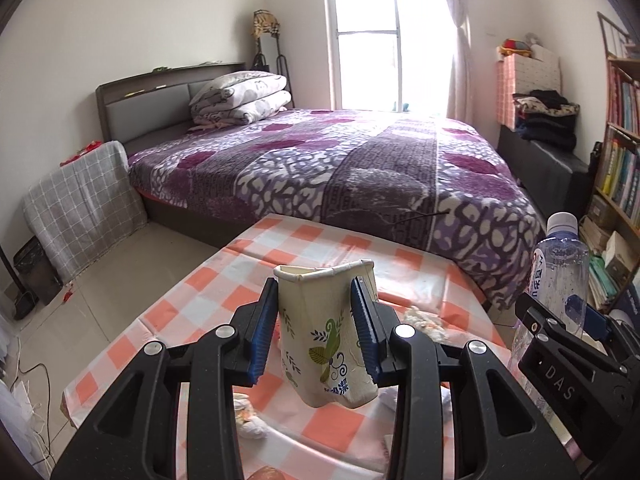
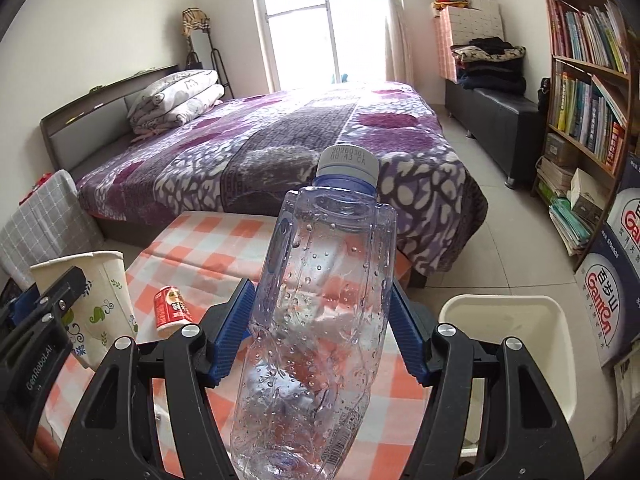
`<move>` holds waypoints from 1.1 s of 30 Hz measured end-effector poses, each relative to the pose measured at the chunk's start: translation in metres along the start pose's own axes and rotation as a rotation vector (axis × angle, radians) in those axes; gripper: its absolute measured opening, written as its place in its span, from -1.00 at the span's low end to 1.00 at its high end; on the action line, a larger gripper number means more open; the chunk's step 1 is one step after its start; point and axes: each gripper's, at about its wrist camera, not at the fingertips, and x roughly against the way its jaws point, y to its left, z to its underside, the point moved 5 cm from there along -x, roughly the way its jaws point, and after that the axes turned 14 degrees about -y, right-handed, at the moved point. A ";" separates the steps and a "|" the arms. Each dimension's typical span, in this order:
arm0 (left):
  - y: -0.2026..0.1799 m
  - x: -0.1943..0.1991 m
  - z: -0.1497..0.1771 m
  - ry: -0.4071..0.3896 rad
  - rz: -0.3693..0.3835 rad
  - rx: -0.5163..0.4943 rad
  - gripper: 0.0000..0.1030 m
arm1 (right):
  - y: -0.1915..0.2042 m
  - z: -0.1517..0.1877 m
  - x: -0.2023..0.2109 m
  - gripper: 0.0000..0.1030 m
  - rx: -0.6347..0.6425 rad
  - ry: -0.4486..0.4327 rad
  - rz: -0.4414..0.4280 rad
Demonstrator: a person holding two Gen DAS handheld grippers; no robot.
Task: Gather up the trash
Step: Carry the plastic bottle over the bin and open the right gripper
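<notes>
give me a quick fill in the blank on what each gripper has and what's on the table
The left gripper is shut on a squashed paper ____.
The right gripper grips a clear plastic ____.
A small red can lies on the ____ tablecloth.
A white bin stands to the ____ of the table.

Missing words: cup; bottle; checked; right

Bright daylight from the window (image 1: 384, 36), blown out to pure white, glare spilling onto the bed (image 1: 360, 160) just below it. Soft, weak shadows away from the window. Heavy fisheye bending and dark vignette at all 4 corners. Slight blur overall.
</notes>
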 end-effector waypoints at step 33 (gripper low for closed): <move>-0.172 0.016 0.039 0.095 0.368 -0.106 -0.26 | -0.189 0.001 0.015 0.53 -0.258 0.096 0.354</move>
